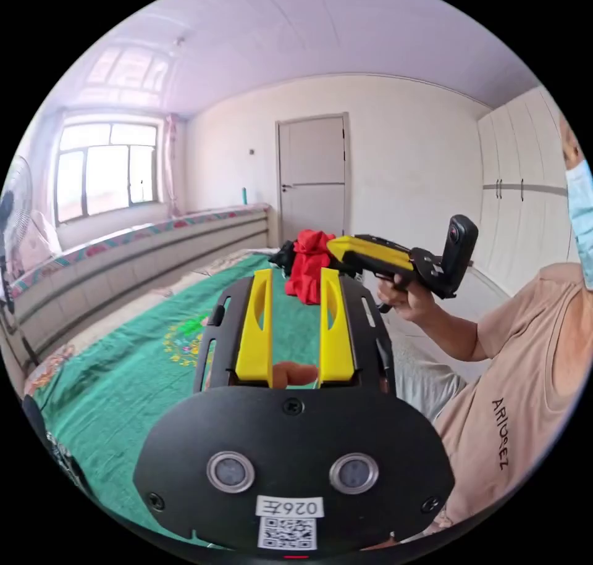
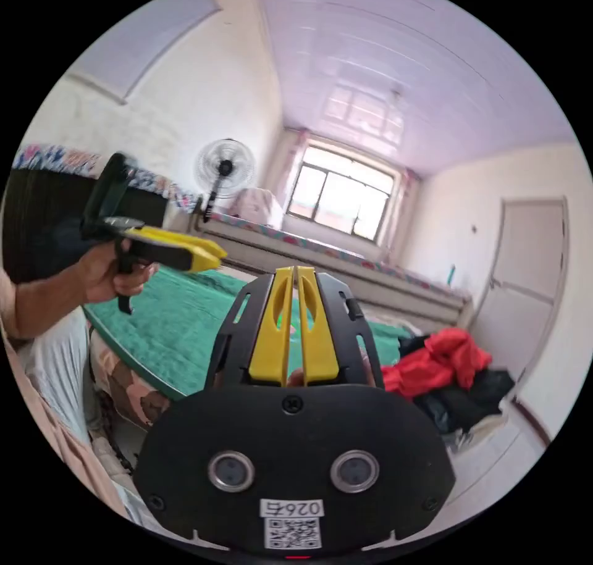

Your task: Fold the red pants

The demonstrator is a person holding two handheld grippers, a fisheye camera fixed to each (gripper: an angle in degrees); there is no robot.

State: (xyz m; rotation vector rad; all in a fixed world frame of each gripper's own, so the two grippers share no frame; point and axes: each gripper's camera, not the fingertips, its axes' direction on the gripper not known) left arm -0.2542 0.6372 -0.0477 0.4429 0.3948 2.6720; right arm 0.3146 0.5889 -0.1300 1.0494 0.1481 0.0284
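Observation:
The red pants (image 1: 307, 267) lie crumpled on a heap of dark clothes (image 2: 460, 398) at the far end of the green bed cover (image 1: 136, 373). In the right gripper view the red pants (image 2: 440, 356) sit off to the right of my jaws. My left gripper (image 1: 295, 275) is held in the air above the cover, open, with nothing between its yellow jaws. My right gripper (image 2: 295, 272) is also in the air, shut on nothing. A hand holds the right gripper (image 1: 332, 244) up in front of the red heap. The left gripper (image 2: 216, 257) hangs over the cover's near side.
The person sits or stands at the bed's edge, a sleeve and shirt (image 1: 513, 392) close by. A long padded bench (image 1: 123, 250) runs under the window (image 1: 105, 167). A standing fan (image 2: 225, 167), a shut door (image 1: 312, 176) and white wardrobes (image 1: 525, 182) line the walls.

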